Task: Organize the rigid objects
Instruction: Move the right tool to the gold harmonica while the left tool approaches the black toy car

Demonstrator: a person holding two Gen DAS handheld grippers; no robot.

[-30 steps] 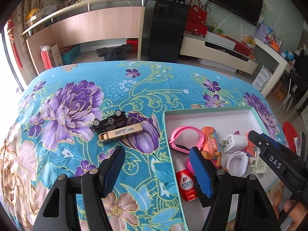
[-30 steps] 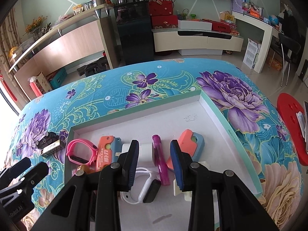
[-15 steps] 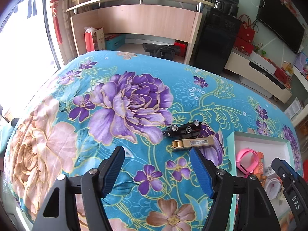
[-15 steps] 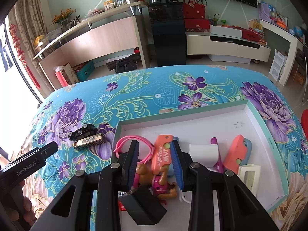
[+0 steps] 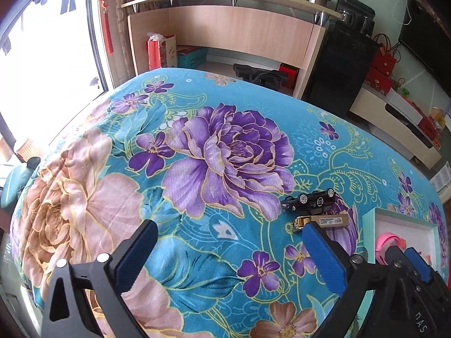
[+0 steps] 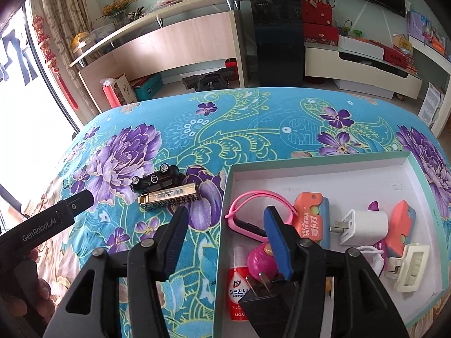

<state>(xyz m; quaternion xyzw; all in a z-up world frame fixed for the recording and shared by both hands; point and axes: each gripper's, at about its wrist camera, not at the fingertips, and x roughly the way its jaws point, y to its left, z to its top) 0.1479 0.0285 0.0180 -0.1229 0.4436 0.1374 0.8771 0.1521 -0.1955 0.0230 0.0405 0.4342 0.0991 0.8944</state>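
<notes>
A black toy car (image 5: 308, 201) lies overturned on the flowered cloth, touching a gold rectangular case (image 5: 324, 221) just in front of it. My left gripper (image 5: 229, 226) hovers left of them, its jaws opening very wide with only cloth between them. In the right wrist view the car (image 6: 155, 181) and case (image 6: 172, 197) lie left of the white tray (image 6: 225, 186). My right gripper (image 6: 225, 211) straddles the tray's left rim, jaws opening, no pad pressing on anything. A black plug adapter (image 6: 265, 304) sits loose under its right finger (image 6: 277, 242), inside the tray.
The tray holds a pink wristband (image 6: 248, 197), orange toy knives (image 6: 310, 219), a white charger (image 6: 363, 225), a red bottle (image 6: 238, 290), a pink ball (image 6: 260, 262) and a white clip (image 6: 408, 267). A finger of the left gripper (image 6: 70, 208) reaches in from the left.
Both views swung left toward the car and case. The left jaws spread much wider. The right jaws parted and the black adapter now lies free in the tray.
</notes>
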